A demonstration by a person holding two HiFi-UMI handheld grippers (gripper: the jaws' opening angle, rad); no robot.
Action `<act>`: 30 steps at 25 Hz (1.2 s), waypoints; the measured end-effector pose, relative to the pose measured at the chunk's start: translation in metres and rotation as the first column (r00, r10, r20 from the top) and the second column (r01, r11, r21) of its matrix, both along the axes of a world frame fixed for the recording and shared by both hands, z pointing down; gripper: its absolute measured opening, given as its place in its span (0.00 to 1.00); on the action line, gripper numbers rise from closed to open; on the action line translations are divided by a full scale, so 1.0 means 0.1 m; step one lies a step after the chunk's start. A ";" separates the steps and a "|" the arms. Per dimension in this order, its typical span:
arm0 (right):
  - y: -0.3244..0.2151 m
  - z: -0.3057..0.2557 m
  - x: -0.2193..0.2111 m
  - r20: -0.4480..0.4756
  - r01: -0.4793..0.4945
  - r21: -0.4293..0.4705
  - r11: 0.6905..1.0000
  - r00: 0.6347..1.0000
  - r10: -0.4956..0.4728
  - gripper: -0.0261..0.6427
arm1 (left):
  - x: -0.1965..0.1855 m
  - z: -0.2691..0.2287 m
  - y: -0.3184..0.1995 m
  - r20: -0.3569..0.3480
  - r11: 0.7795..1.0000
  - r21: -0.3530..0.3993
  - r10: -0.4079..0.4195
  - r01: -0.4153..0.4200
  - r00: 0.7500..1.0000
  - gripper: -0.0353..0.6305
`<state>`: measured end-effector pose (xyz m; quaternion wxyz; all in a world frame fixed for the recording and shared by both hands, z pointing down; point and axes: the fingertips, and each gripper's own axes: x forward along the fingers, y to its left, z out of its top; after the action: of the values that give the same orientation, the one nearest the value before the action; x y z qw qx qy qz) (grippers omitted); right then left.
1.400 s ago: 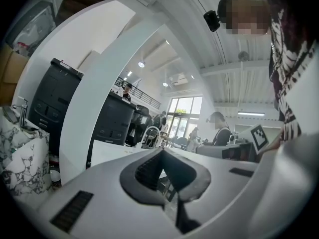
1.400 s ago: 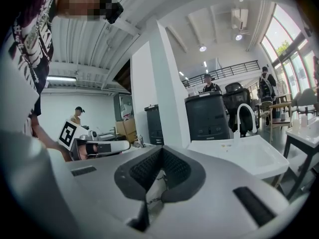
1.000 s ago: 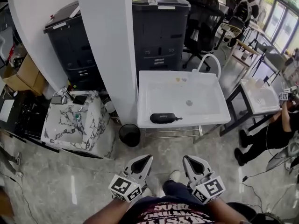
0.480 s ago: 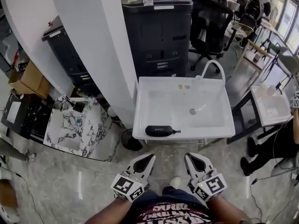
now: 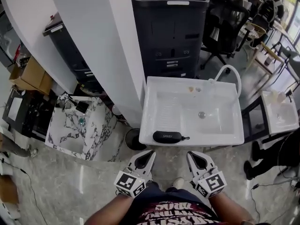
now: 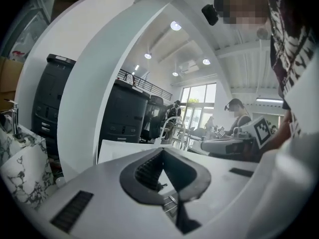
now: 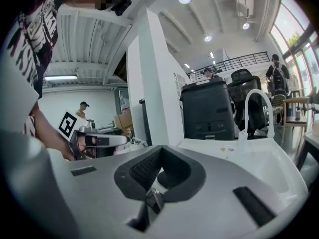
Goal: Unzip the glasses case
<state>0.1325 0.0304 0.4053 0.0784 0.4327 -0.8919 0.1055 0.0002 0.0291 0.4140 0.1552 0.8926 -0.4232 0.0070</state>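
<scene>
- The left tool (image 5: 150, 153), a white hand-held two-jaw unit with a marker cube at its rear, has its jaws pressed together on nothing. In the left gripper view (image 6: 162, 152) its dark ribbed pads meet at the tip.
- The right tool (image 5: 191, 153), its twin, is likewise closed and empty, pads meeting in the right gripper view (image 7: 160, 151).
- Both are held low before the person's body, tips aimed at the worktop but short of its front edge and touching nothing.
- The black oblong zip-round glasses case (image 5: 167, 137) lies flat on the front ledge of the white moulded sink worktop (image 5: 215, 142). It sits left of centre, its long side across, just beyond the left tool's tip.
- A small zip pull (image 5: 186, 138) pokes from the case's right end, and the zip appears fully shut.
- Judged from this, the step in hand is the approach, with the unzipping not yet begun.
- The next move likely calls for both tools to open. One would pin the case body, and the right, nearer the pull, would pinch that tab.
- Behind stand a white arched tap (image 5: 229, 71) and a tall black cabinet (image 5: 173, 27).
</scene>
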 end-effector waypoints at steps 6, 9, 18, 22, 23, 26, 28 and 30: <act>-0.25 0.57 -0.31 -0.134 -0.042 -0.037 0.998 0.990 0.037 0.02 | -0.34 0.44 -0.35 0.050 0.996 -0.016 0.087 -0.087 0.995 0.06; -0.34 0.83 -0.33 -0.192 -0.086 -0.058 0.995 0.979 0.073 0.02 | -0.50 0.67 -0.48 0.030 0.993 -0.046 0.109 -0.108 0.994 0.06; -0.32 1.25 -0.23 -0.301 -0.054 -0.127 0.990 0.953 0.013 0.02 | -0.52 1.03 -0.57 0.036 0.989 -0.095 0.119 -0.115 0.992 0.19; -0.38 1.34 -0.28 -0.341 0.028 -0.136 0.990 0.937 -0.073 0.18 | -0.43 1.14 -0.55 0.044 0.988 -0.108 0.114 -0.109 0.992 0.26; -0.40 1.39 -0.32 -0.362 0.057 -0.136 0.989 0.926 -0.103 0.22 | -0.43 1.16 -0.55 0.048 0.989 -0.111 0.109 -0.103 0.993 0.27; -0.42 1.60 -0.48 -0.483 0.175 -0.147 0.974 0.846 -0.225 0.35 | -0.49 1.19 -0.54 0.057 0.991 -0.112 0.077 -0.070 0.995 0.27; -0.45 1.76 -0.57 -0.573 0.244 -0.149 0.958 0.769 -0.285 0.40 | -0.56 1.20 -0.54 0.064 0.992 -0.116 0.052 -0.044 0.997 0.27; -0.50 1.90 -0.64 -0.627 0.292 -0.147 0.945 0.711 -0.317 0.41 | -0.64 1.24 -0.54 0.077 0.992 -0.123 0.028 -0.018 0.997 0.20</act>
<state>0.0687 -0.0192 0.5952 0.4031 0.2879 -0.8674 -0.0471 -0.0637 -0.0245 0.5377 0.1928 0.8853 -0.4174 0.0697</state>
